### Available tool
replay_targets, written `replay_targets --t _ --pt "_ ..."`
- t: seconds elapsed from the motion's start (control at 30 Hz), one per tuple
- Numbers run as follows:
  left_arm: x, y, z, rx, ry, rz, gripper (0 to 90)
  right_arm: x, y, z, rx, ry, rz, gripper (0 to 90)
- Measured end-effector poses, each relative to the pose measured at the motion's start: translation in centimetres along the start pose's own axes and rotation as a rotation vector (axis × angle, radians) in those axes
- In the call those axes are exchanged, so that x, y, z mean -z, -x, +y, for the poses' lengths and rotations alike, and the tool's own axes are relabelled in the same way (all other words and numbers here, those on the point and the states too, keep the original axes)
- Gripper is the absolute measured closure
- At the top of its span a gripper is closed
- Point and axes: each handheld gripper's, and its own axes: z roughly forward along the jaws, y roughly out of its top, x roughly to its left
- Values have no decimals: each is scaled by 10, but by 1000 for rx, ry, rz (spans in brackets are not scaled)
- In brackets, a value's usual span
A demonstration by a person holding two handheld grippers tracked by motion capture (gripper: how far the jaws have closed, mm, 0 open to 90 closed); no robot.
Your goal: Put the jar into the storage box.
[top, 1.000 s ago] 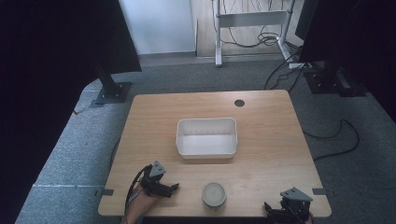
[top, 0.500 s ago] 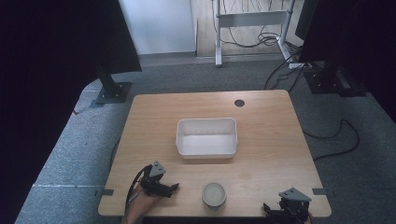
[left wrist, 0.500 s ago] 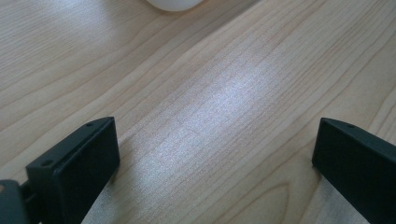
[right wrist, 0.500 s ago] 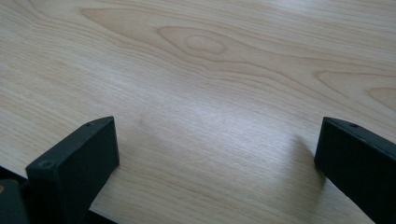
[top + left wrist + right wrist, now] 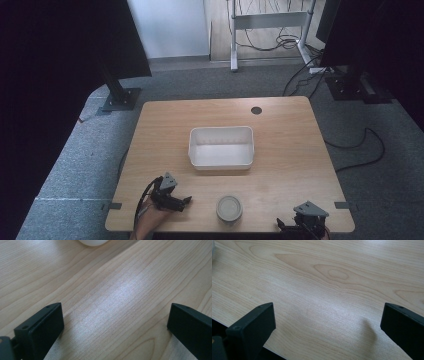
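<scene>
Light wooden worktop (image 5: 290,150) carries a white rectangular plastic tub (image 5: 221,146) mid-surface and a round grey lidded tin (image 5: 229,208) at its near edge, between the wide-open left gripper (image 5: 186,201) and wide-open right gripper (image 5: 282,223).

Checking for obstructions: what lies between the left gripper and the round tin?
Nothing: in the high view, bare table wood runs from the left gripper to the round tin. Its jaws stand open.

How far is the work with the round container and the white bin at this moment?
Nothing looks done yet: the white bin appears empty, and the round lidded container sits untouched near the front edge of the wooden table. In hand: nothing. The left gripper and the right gripper are both open over bare wood. Probably left: grasping the container and perhaps moving it to the bin.
</scene>
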Motion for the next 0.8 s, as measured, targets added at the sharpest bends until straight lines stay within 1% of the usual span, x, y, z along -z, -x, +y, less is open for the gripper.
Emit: replay_targets --t 0.43,0.8 --pt "0 0 0 0 0 0 4 4 -6 5 22 27 22 0" --pt "0 0 0 0 -1 0 4 7 -12 10 41 44 32 1"
